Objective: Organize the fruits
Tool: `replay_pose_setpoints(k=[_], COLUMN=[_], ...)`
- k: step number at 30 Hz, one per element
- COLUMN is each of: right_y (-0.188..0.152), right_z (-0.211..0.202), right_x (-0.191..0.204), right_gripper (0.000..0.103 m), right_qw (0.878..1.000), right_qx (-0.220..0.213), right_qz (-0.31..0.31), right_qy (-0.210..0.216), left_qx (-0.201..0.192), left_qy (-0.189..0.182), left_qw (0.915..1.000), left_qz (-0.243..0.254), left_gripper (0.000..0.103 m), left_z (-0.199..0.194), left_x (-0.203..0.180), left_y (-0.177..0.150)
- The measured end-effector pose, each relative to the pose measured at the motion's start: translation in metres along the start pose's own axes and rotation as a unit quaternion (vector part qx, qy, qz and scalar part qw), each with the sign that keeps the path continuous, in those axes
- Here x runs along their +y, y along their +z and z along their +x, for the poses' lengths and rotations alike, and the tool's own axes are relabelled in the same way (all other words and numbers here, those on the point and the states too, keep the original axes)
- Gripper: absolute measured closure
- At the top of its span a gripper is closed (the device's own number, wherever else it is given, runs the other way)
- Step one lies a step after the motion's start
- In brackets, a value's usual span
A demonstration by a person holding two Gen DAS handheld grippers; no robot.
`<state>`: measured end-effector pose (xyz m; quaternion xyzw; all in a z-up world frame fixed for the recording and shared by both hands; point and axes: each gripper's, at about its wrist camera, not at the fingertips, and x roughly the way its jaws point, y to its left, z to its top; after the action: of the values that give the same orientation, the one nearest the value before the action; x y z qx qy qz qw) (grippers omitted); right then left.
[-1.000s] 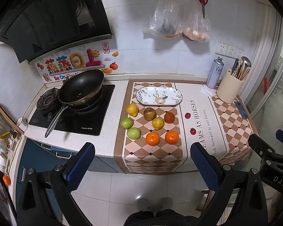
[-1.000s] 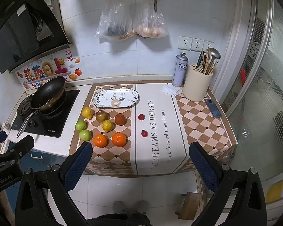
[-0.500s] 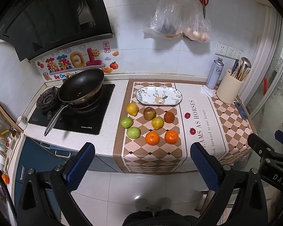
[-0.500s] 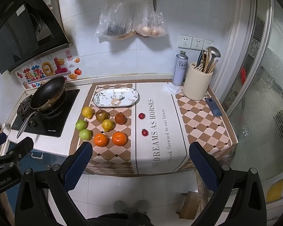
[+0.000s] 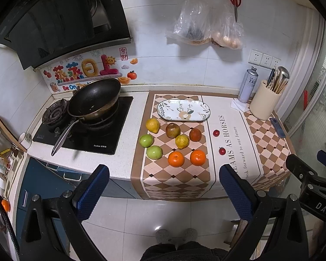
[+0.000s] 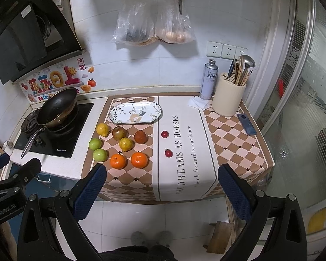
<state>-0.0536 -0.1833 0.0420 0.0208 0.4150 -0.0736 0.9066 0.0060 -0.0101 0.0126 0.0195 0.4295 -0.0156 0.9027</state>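
Left gripper (image 5: 164,186) and right gripper (image 6: 162,184): jaws spread, empty. Fruits (image 6: 119,144) and oval plate (image 6: 135,113) lie ahead, well apart from both.

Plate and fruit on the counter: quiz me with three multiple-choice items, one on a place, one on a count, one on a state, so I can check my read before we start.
1. Where is the plate relative to the fruit?
A. Behind it, toward the wall
B. At the counter's front edge
C. On the stove

2. How many oranges are on the mat?
A. One
B. Two
C. Four

3. What state are the right tongs in?
A. Shut on an orange
B. Shut on nothing
C. Open, holding nothing

Answers: 1 A, the plate sits between the fruit and the wall. 2 B, two oranges lie side by side at the front, the other at. 3 C, the fingers stand wide apart, short of the counter.
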Motion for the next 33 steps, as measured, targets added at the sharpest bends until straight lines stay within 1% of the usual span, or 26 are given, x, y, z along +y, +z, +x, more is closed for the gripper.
replay_pose_setpoints(k=[18, 21, 24, 26, 28, 33], right_y=[-0.002, 0.000, 0.003, 0.005, 0.005, -0.001], right_z=[-0.004, -0.005, -0.003, 0.003, 0.012, 0.054], right_x=[0.003, 0.003, 0.005, 0.007, 0.010, 0.020], right_gripper=[0.000, 0.000, 0.000, 0.000, 0.000, 0.000], right_qw=[1.000, 1.000, 1.000, 0.999, 0.999, 0.998], right_qx=[0.001, 0.003, -0.001, -0.004, -0.005, 0.008], right_qz=[0.006, 0.012, 0.022, 0.031, 0.043, 0.061], right_qy=[0.002, 0.008, 0.008, 0.010, 0.018, 0.016], left_qx=[0.000, 0.001, -0.014, -0.033, -0.043, -0.040], left_qy=[-0.004, -0.005, -0.002, 0.007, 0.016, 0.032], left_qw=[1.0000, 1.0000, 0.9999, 0.9994, 0.9989, 0.9985], left_qz=[0.001, 0.000, -0.002, -0.006, -0.008, -0.020], left_gripper=[0.000, 0.000, 0.000, 0.000, 0.000, 0.000], left_z=[0.000, 0.002, 0.003, 0.008, 0.018, 0.056], left_x=[0.004, 0.003, 0.005, 0.009, 0.015, 0.036], left_y=[-0.001, -0.002, -0.001, 0.001, 0.004, 0.012])
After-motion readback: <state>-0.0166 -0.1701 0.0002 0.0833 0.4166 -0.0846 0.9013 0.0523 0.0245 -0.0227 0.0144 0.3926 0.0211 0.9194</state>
